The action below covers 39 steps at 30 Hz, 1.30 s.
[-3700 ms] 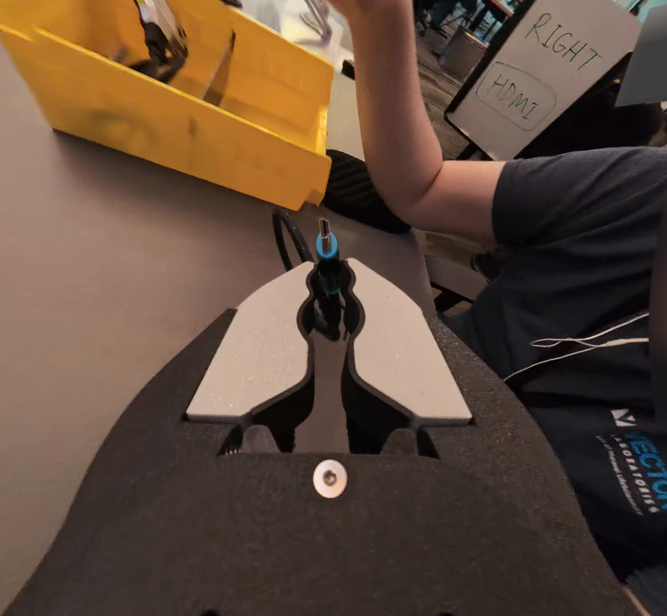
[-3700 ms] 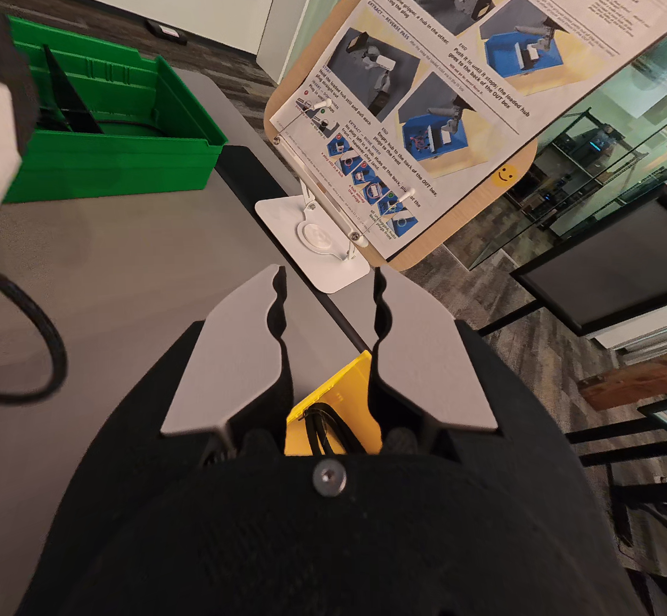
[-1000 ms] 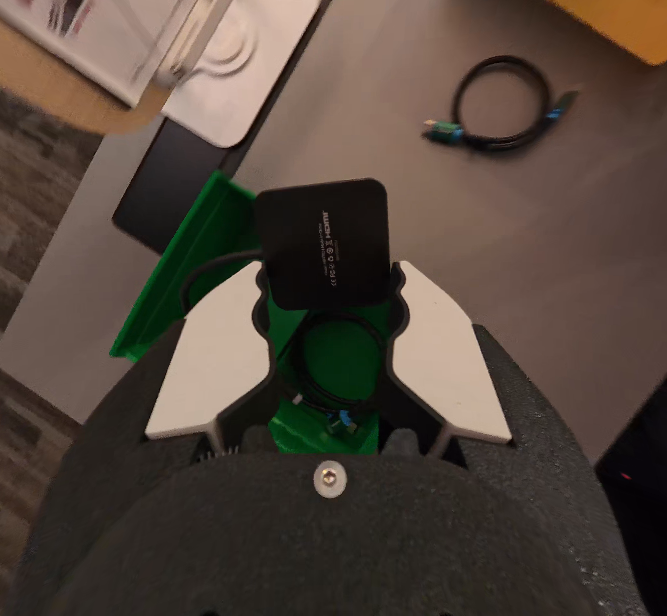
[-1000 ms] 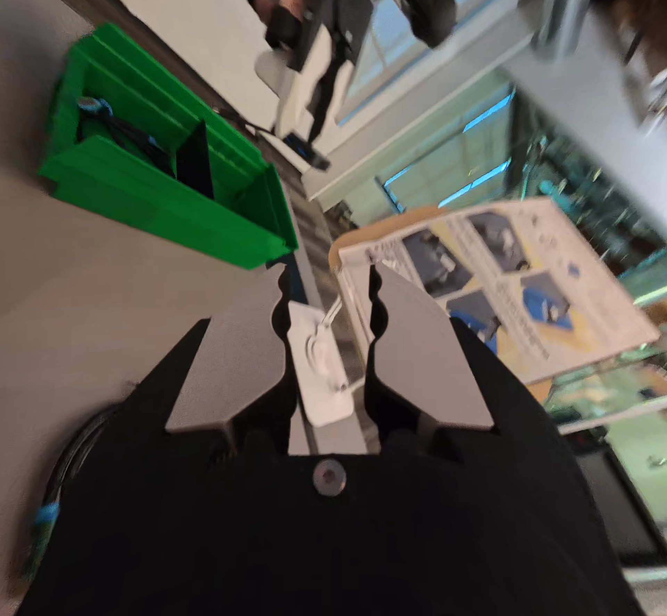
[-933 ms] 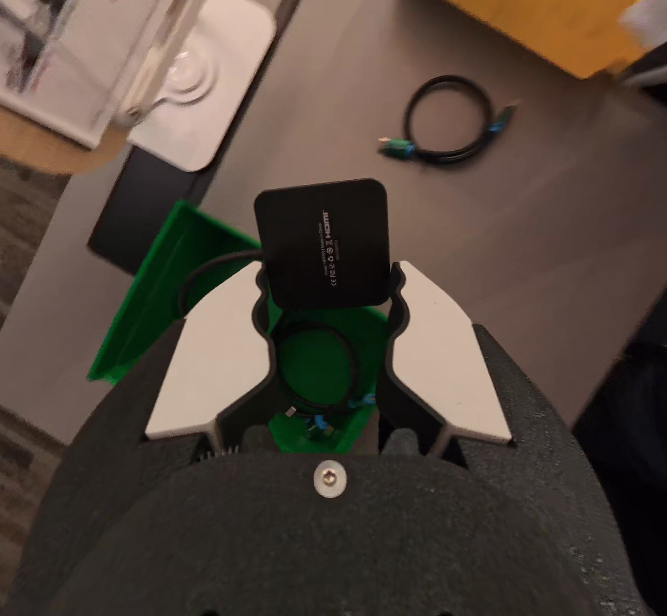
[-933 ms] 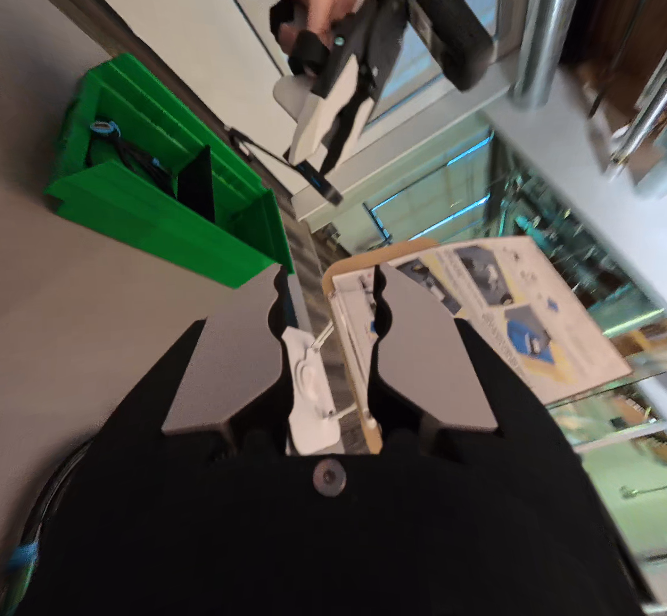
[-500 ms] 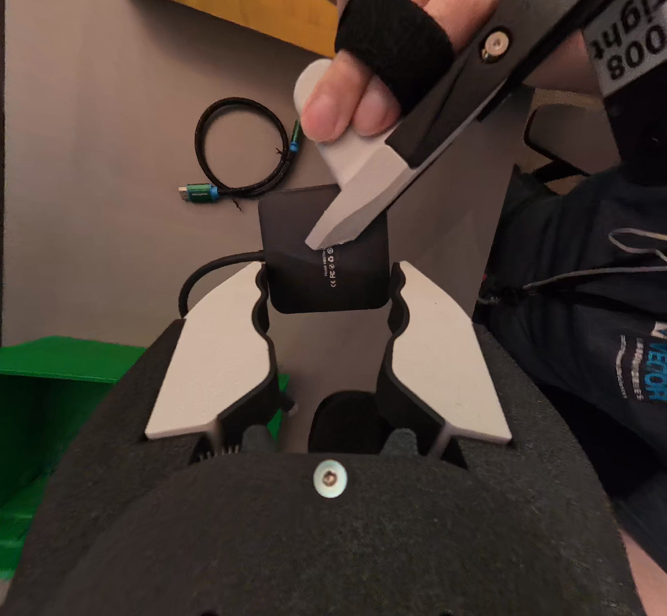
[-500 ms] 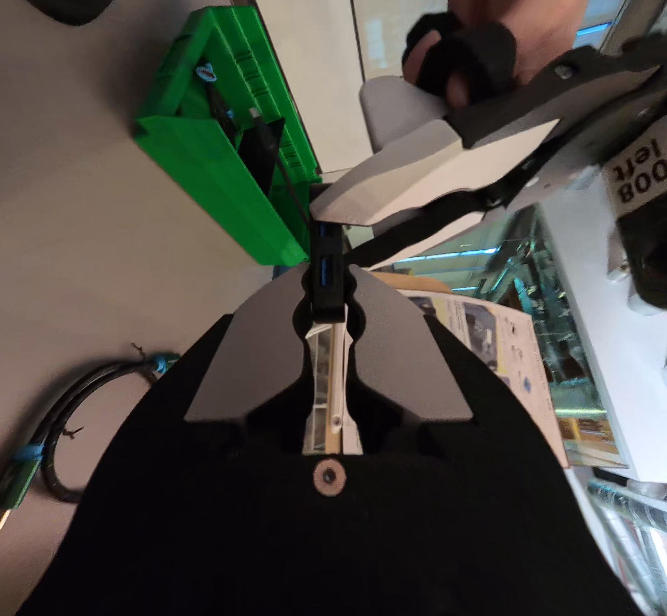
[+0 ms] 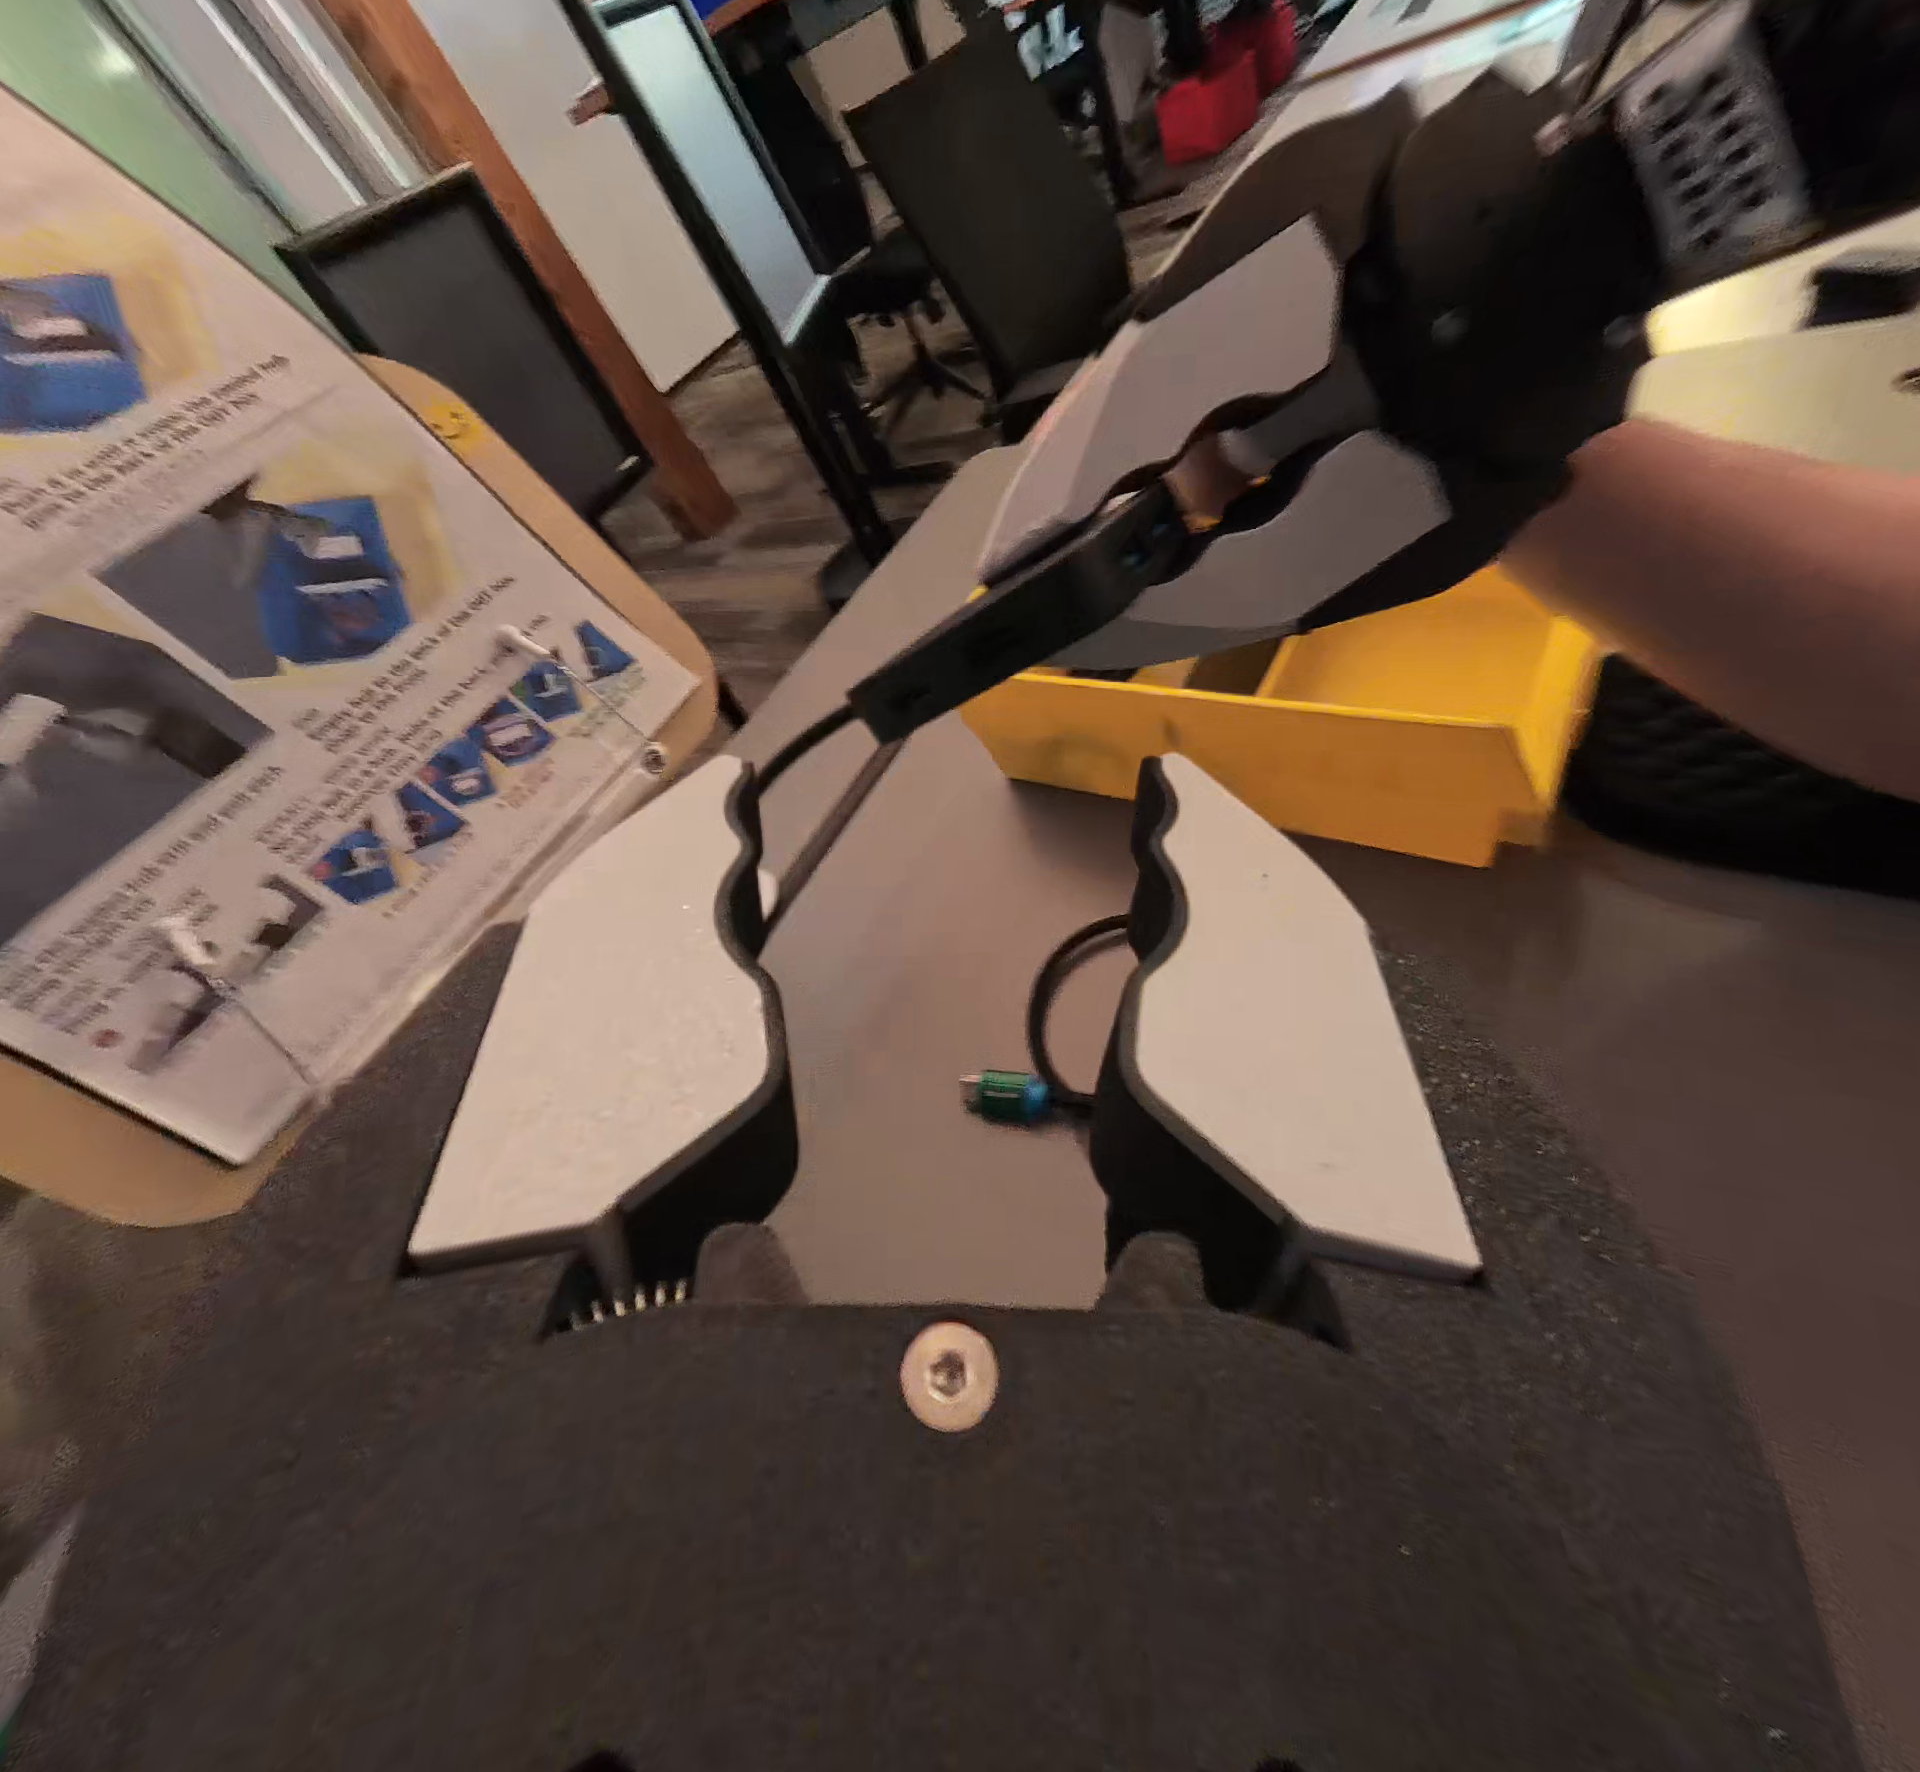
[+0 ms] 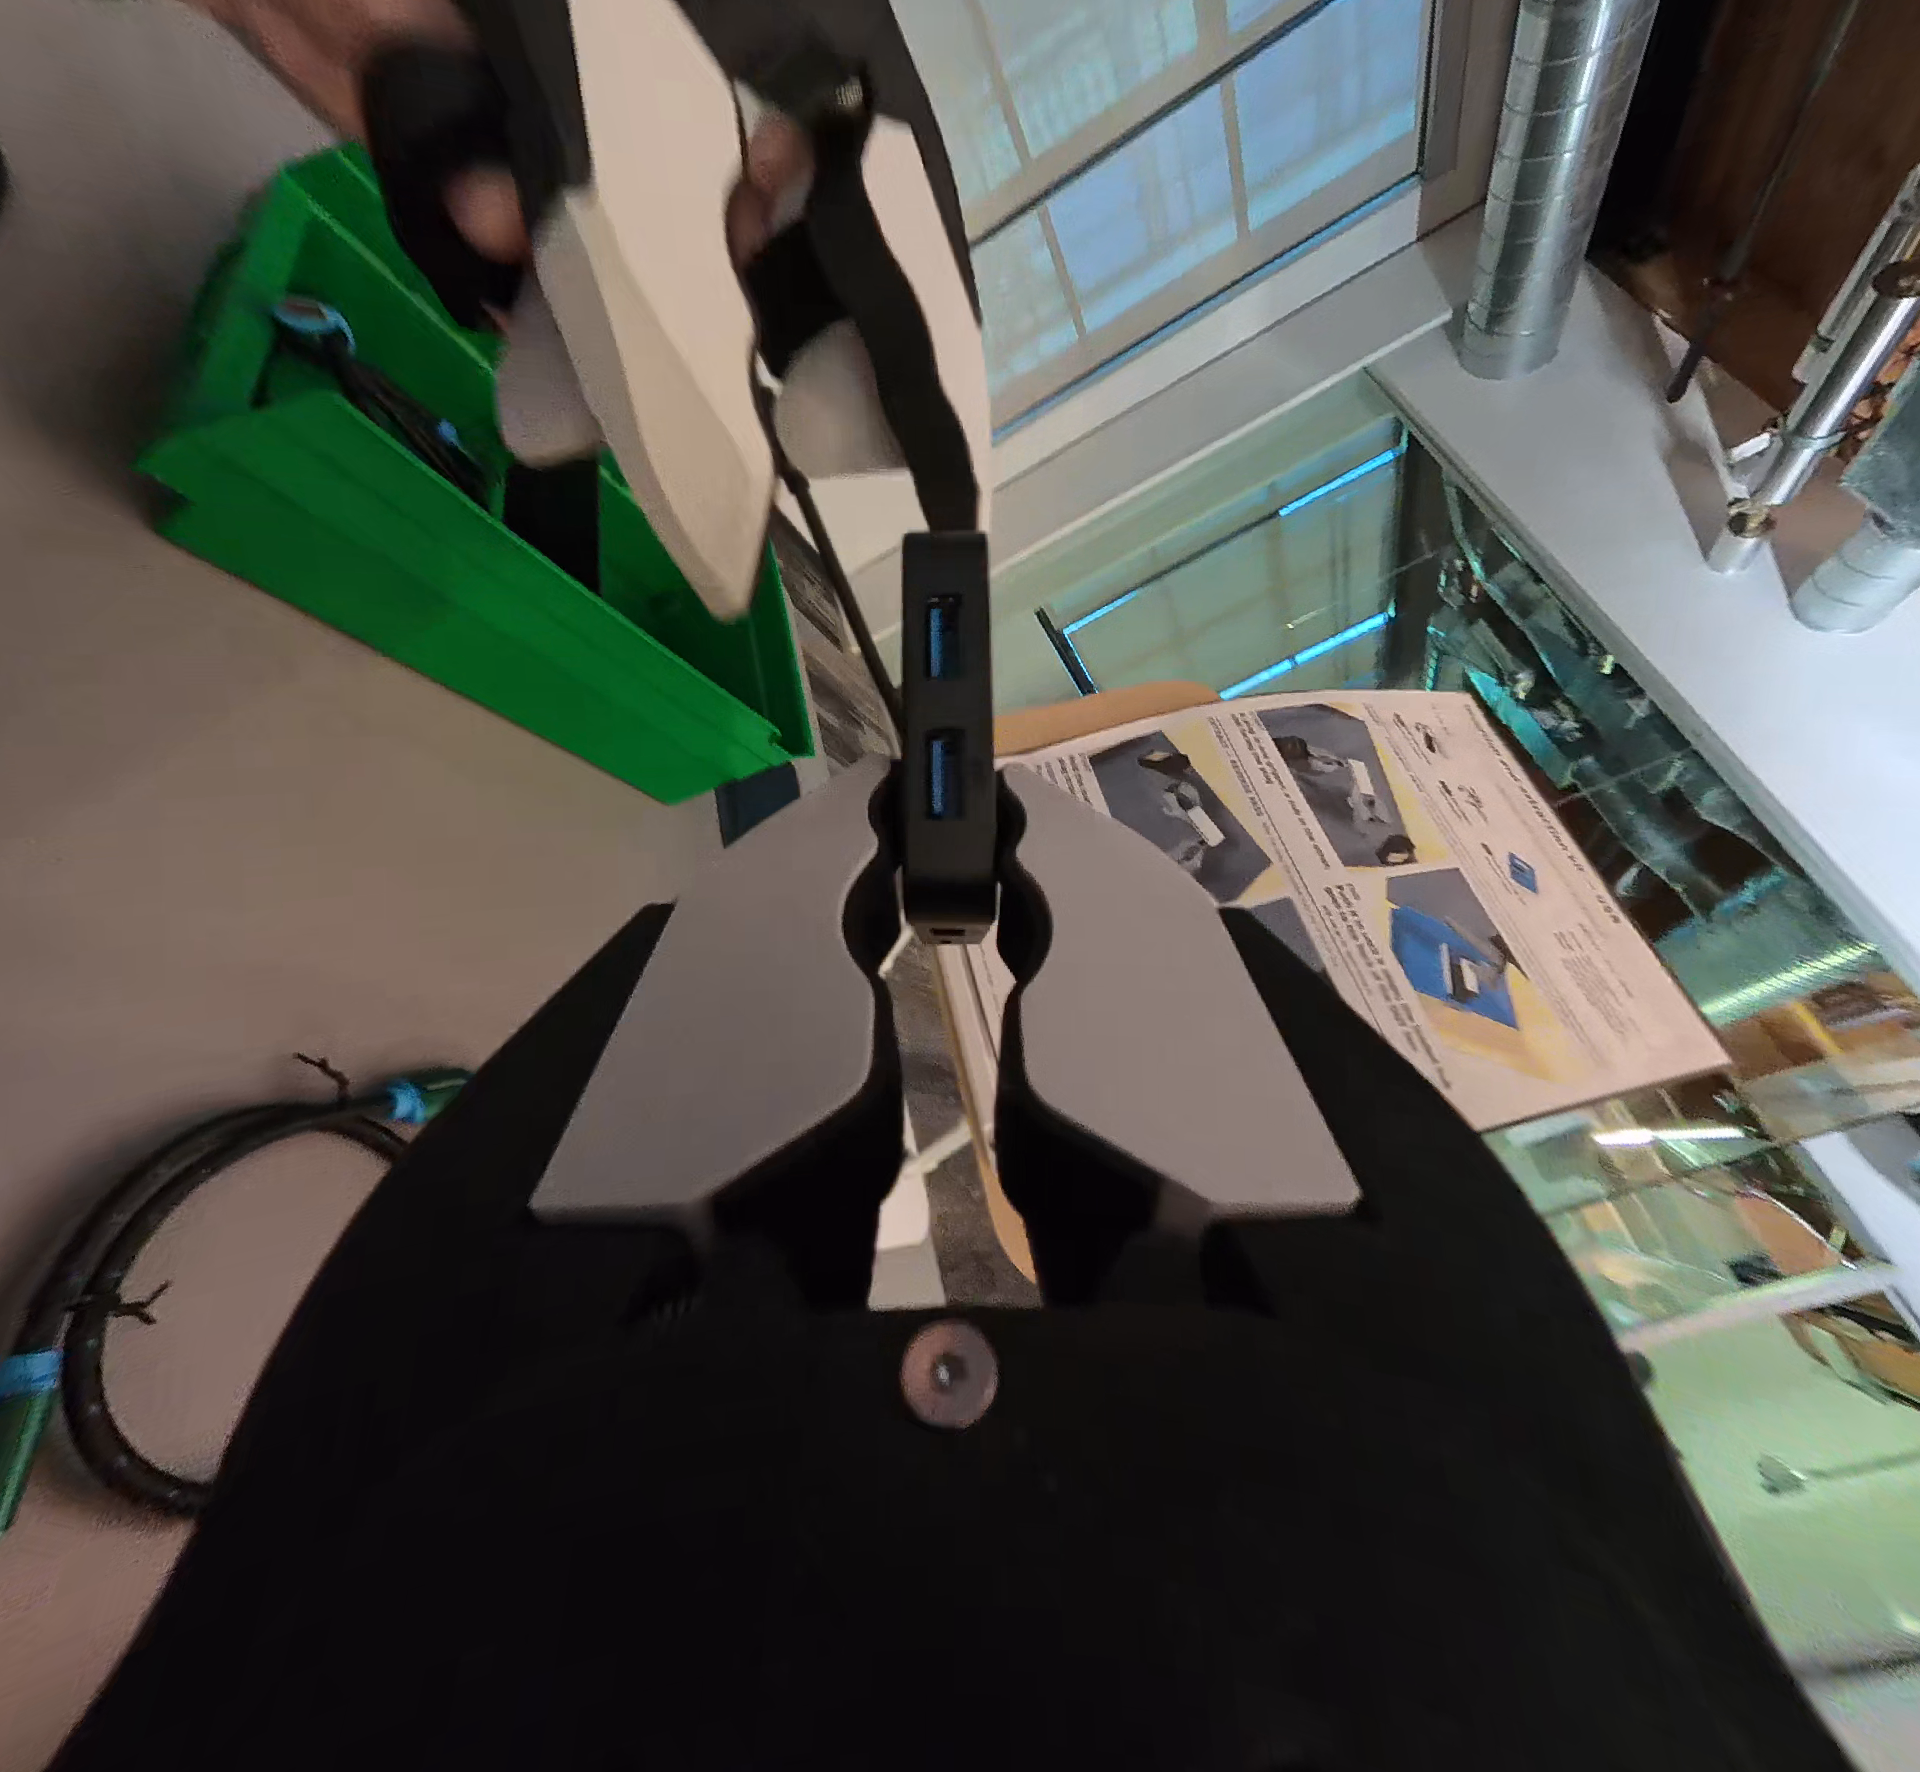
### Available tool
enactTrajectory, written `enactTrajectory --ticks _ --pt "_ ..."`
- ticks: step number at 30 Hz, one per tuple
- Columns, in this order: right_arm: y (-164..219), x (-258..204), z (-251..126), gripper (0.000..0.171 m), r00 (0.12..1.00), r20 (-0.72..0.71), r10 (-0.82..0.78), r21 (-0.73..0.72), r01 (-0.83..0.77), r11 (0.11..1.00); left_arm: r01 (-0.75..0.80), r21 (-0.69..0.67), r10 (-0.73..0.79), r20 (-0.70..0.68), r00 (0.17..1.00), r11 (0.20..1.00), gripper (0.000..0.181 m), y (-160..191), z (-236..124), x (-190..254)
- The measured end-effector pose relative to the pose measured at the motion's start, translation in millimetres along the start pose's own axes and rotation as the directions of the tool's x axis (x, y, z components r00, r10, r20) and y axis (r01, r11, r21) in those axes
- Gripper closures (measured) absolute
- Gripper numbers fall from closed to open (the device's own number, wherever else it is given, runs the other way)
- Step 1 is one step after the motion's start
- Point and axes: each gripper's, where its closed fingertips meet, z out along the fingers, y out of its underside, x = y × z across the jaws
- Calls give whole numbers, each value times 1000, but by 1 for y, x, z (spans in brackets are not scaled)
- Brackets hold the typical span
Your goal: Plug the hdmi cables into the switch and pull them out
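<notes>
While right hand-held gripper (image 10: pixel 943 849) clamps switch (image 10: pixel 943 735), yellow bin (image 9: pixel 1351 735) sits behind w/ cable (image 9: pixel 1049 1026).

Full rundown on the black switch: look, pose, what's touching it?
The switch is a slim black box, matte plastic by the look, seen edge-on with two blue ports along the narrow side. The right tongs are shut on one end, holding it in the air above the table. A thin black lead trails from its far end. The open left tongs don't touch it.
</notes>
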Motion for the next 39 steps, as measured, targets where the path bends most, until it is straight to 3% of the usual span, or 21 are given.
enactTrajectory --ticks 2,4,6,10,12,17,20,25,33,36,39 --pt "-4 -5 -4 158 996 71 55 33 -57 998 -130 -6 130 56 990 991 112 -2 9 -6" --pt "-4 -14 -7 158 978 165 128 36 -136 990 -227 7 227 15 974 974 121 -1 17 6" --pt "-2 -22 -7 158 962 226 153 30 -164 986 -235 -3 235 -72 969 972 122 8 24 21" --pt "2 -40 0 158 941 304 150 28 -167 986 -285 12 284 -148 947 958 140 22 28 32" --pt "5 -43 4 158 947 292 133 25 -147 989 -314 8 310 -173 935 950 155 29 28 35" --pt "7 -32 10 144 974 190 122 23 -128 991 -341 16 340 -131 931 940 167 33 22 24" --pt "5 -30 9 144 975 184 120 26 -127 992 -285 79 294 -167 941 955 167 23 13 27" --pt "-2 -42 8 158 966 253 58 -34 -51 998 -380 66 386 -133 913 922 164 22 8 28" --pt "-21 -49 0 158 941 330 67 47 -88 995 -396 204 431 -166 887 895 155 8 -3 47" --pt "-20 -45 2 157 954 293 61 55 -80 995 -428 174 454 -157 877 887 164 11 -2 46" --pt "-15 -38 4 145 968 246 53 22 -60 998 -466 60 469 -133 873 883 167 22 3 37"
